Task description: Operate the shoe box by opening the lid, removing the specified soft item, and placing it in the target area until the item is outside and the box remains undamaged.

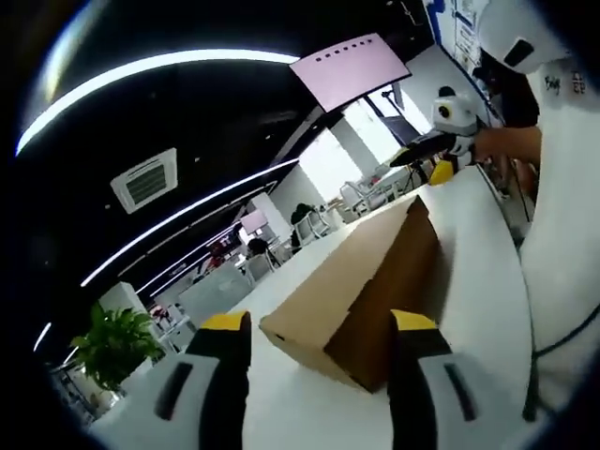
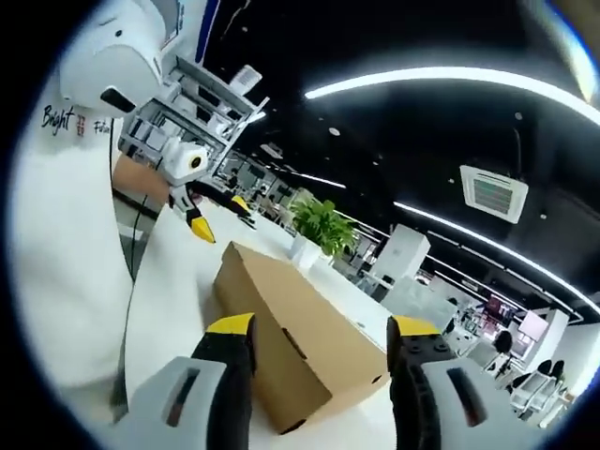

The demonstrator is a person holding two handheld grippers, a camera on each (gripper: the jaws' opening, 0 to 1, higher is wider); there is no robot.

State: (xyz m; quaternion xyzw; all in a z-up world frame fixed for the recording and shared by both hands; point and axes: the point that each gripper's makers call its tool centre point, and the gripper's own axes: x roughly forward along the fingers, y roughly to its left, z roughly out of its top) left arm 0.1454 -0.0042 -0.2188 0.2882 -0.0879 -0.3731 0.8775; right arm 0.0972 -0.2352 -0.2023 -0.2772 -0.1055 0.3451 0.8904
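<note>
While both your grippers, left (image 1: 321, 366) and right (image 2: 321, 370), hover open-jawed at opposite ends of the closed shoe box (image 2: 295, 337), rough prying could tear its lid.

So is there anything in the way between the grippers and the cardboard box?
Nothing visible. In the left gripper view the left gripper points straight at one end of the closed shoe box on the white table. In the right gripper view the right gripper faces the box's other end, with bare table between.
</note>
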